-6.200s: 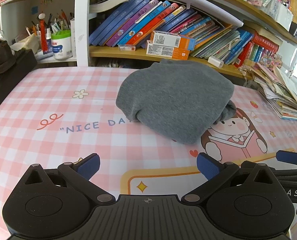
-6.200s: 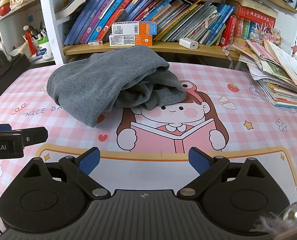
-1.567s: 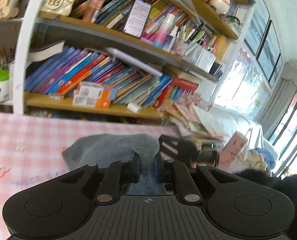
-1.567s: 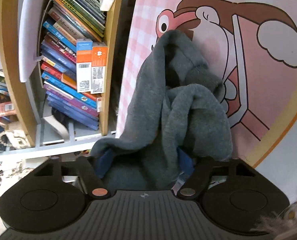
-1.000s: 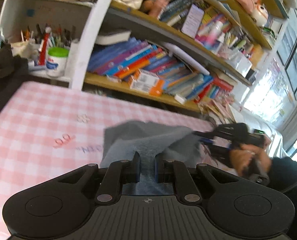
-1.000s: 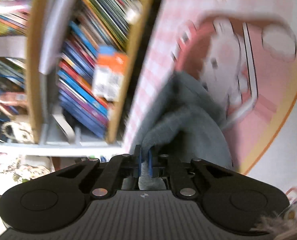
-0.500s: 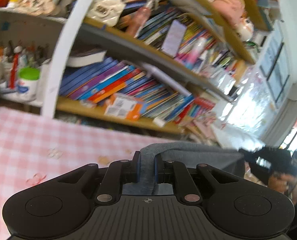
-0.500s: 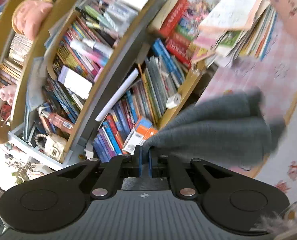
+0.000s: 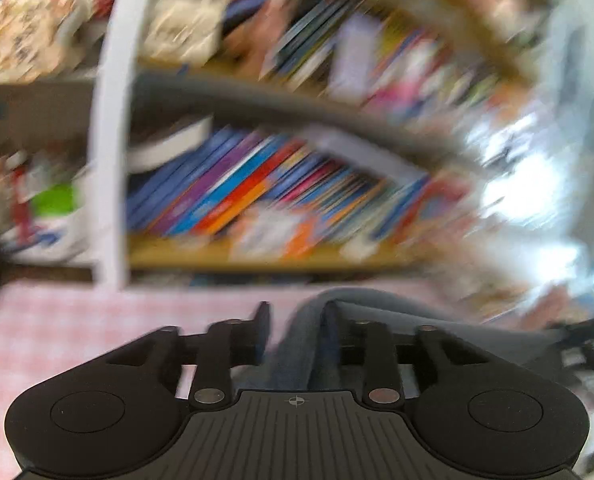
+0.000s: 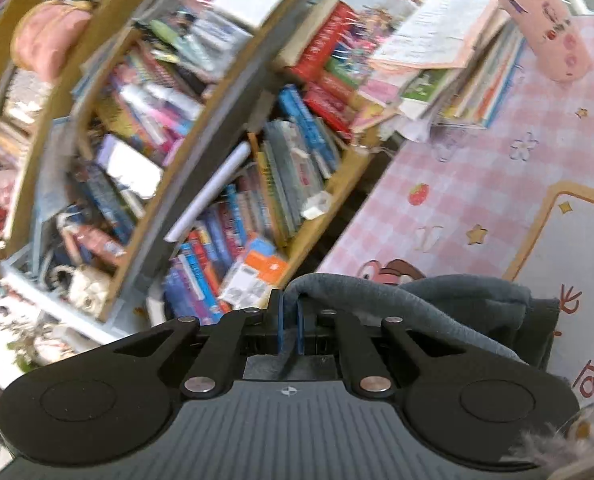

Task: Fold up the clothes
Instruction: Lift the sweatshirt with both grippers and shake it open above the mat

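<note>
Left wrist view: heavily blurred. The left gripper (image 9: 295, 332) has its fingers parted, with a fold of the grey knitted garment (image 9: 417, 320) rising between them; whether either finger presses the cloth cannot be told. The garment's edge runs from the gripper at lower centre toward the lower right of the frame, its long axis roughly level, above the pink checked tablecloth (image 9: 57, 344) at lower left. A wooden bookshelf packed with leaning coloured books (image 9: 257, 192) fills the upper half, with a white upright post (image 9: 109, 160) at left.

Right wrist view: sharper and rolled sideways. The right gripper (image 10: 289, 320) has its blue pads together, pinching a rolled hem of the grey knitted garment (image 10: 437, 304), which stretches from bottom centre toward the right edge and bunches there. Only here do the tablecloth's cartoon print (image 10: 457, 208), a pile of loose booklets (image 10: 457, 60) at upper right and the orange-and-white boxes (image 10: 257, 272) on the shelf show clearly.
</note>
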Available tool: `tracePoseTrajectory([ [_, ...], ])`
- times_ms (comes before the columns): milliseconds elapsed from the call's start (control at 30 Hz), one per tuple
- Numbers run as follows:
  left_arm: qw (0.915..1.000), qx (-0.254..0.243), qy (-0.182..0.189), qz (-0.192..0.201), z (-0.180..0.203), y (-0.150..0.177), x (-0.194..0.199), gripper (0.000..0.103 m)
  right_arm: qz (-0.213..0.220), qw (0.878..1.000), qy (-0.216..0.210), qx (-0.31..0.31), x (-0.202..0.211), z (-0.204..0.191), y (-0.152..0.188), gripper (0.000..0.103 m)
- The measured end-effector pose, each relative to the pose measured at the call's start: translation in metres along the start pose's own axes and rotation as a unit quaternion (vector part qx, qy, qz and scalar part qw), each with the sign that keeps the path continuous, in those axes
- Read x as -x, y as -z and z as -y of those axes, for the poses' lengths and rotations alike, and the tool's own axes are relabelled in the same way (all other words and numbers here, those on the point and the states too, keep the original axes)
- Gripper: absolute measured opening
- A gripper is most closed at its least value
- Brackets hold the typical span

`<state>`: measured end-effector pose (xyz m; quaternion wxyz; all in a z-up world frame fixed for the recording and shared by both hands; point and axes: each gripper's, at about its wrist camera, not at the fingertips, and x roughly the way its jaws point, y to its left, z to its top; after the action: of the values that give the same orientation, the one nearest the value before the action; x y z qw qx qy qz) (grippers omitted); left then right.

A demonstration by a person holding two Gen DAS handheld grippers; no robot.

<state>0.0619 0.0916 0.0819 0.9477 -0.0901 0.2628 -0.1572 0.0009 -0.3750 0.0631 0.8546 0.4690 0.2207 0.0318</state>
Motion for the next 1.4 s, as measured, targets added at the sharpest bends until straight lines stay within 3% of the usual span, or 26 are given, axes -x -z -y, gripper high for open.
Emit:
tracePoseTrajectory([
  [133,0.9959,0.043,-0.070,-0.038,-0.017,0.014,-0.004,0.047,-0.002,0.999,0.039,0.006,-0.008,0.011,-0.001,0.006],
  [333,0.9929,0.073,-0.073,-0.059,-0.032,0.052,0.016,0.052,-0.020,0.994,0.097,-0.037,-0.019,0.042,0.001,0.007],
  [467,0.9935,0.070,-0.049,-0.076,-0.019,0.067,0.013,0.053,-0.025,0.992,0.114,-0.050,-0.026,0.049,0.003,0.007],
  [600,0.9951,0.033,-0.011,-0.093,0.007,0.075,0.000,0.063,-0.028,0.991,0.119,-0.050,-0.029,0.050,0.002,0.007],
  [733,0.9929,-0.038,0.010,-0.113,0.040,0.083,-0.019,0.068,-0.031,0.991,0.123,-0.050,-0.031,0.051,0.002,0.009],
  [833,0.9872,-0.093,-0.004,-0.129,0.059,0.094,-0.033,0.068,-0.033,0.990,0.126,-0.052,-0.032,0.052,0.002,0.009],
  [933,0.9806,-0.115,-0.035,-0.155,0.062,0.103,-0.050,0.068,-0.032,0.989,0.131,-0.061,-0.031,0.057,0.003,0.009],
  [967,0.9783,-0.121,-0.044,-0.162,0.062,0.106,-0.055,0.067,-0.032,0.989,0.132,-0.064,-0.031,0.059,0.004,0.009],
  [1033,0.9776,-0.119,-0.052,-0.166,0.052,0.102,-0.061,0.042,-0.030,0.988,0.136,-0.066,-0.030,0.062,0.003,0.009],
  [1067,0.9772,-0.119,-0.055,-0.167,0.047,0.100,-0.064,0.022,-0.028,0.988,0.138,-0.063,-0.030,0.062,0.003,0.008],
  [1100,0.9770,-0.118,-0.060,-0.167,0.041,0.097,-0.067,0.015,-0.026,0.988,0.140,-0.059,-0.030,0.063,0.002,0.008],
  [1233,0.9815,-0.119,-0.089,-0.121,0.012,0.062,-0.069,0.009,-0.021,0.991,0.135,-0.006,-0.044,0.049,-0.008,0.007],
  [1400,0.9862,-0.116,-0.117,-0.015,-0.002,0.004,-0.033,0.009,-0.007,0.995,0.090,0.049,-0.064,0.009,-0.027,0.007],
])
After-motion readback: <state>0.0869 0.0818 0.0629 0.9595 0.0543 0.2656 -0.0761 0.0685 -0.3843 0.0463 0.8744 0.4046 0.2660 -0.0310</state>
